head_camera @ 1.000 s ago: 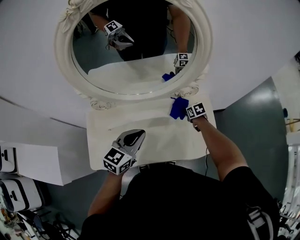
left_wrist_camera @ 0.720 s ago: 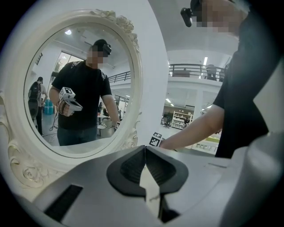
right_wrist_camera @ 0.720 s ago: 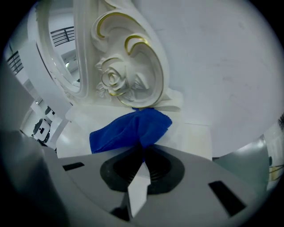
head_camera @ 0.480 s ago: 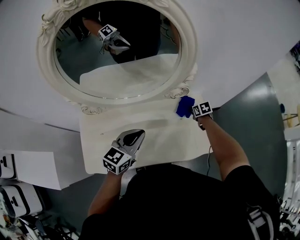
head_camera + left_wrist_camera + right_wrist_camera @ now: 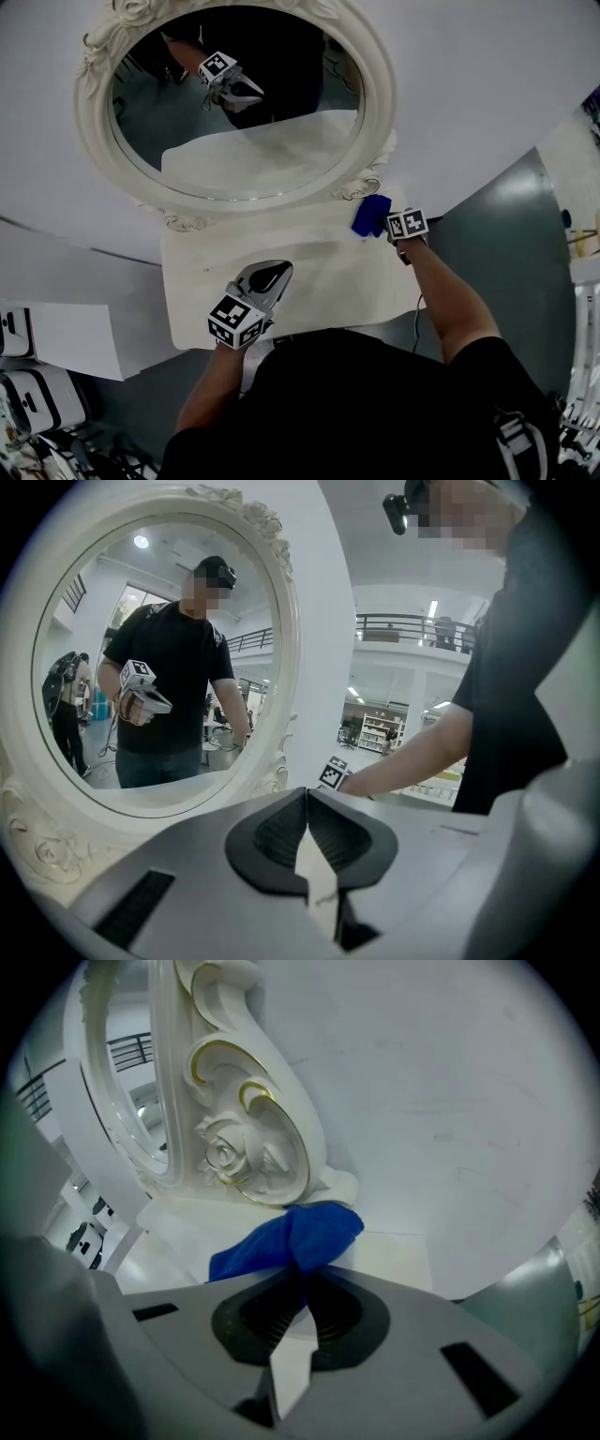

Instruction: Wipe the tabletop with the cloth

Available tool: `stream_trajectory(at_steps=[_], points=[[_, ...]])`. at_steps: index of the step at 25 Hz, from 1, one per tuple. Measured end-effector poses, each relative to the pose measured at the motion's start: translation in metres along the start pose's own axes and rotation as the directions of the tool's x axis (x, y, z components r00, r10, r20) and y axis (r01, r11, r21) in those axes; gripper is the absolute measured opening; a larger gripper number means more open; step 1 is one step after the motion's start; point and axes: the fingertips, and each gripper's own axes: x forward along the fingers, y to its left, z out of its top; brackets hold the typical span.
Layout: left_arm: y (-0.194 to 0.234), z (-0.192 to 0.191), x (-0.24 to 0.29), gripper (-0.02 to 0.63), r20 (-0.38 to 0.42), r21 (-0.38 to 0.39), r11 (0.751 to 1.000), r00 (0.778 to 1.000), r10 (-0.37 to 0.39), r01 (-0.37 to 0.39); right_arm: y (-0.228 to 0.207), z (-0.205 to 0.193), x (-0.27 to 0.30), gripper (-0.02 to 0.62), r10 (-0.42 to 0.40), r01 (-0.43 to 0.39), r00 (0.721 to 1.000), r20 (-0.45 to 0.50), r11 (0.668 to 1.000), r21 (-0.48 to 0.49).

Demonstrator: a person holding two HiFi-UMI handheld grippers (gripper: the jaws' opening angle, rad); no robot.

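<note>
Head view first. Shows right gripper [image 5: 392,223] holding blue cloth [image 5: 372,214] down on tabletop [image 5: 342,274] at far right corner, just beside foot of mirror [image 5: 378,103] frame. Shows left gripper [image 5: 267,279] idle over near edge of tabletop, well apart from cloth, carrying nothing. Shows no dirt or wet streaks on pale surface, so cannot tell which parts are already wiped.

Left gripper view next. Shows jaws pressed together with nothing between them. Looks across to mirror and to arm [image 5: 412,757] reaching toward corner. Catches no cloth.

Right gripper view last. Shows jaws clamped on bunched cloth, loose end spilling forward onto tabletop, touching or nearly touching carved base of mirror frame. Shows bare white tabletop right of cloth, up to wall [image 5: 450,1101].

Judged from these: wiping under way, at far right corner. Probably leaves most of tabletop to cover, meaning middle, left side and near edge, though cannot confirm from surface alone. Calls for care near frame base, to avoid snagging cloth on carving.
</note>
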Motion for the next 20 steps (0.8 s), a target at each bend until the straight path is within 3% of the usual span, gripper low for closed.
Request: stream_trajectory(at_steps=[8, 20], points=[[0.002, 0.003, -0.021, 0.012, 0.001, 0.021, 1.000, 1.000, -0.004, 0.004, 0.041, 0.027, -0.033, 0.014, 0.056, -0.055, 0.984, 0.171, 0.998, -0.009], [0.007, 0.011, -0.063, 0.012, 0.011, 0.069, 0.998, 1.000, -0.010, 0.009, 0.108, 0.081, -0.112, 0.014, 0.076, -0.044, 0.930, 0.359, 0.994, -0.097]])
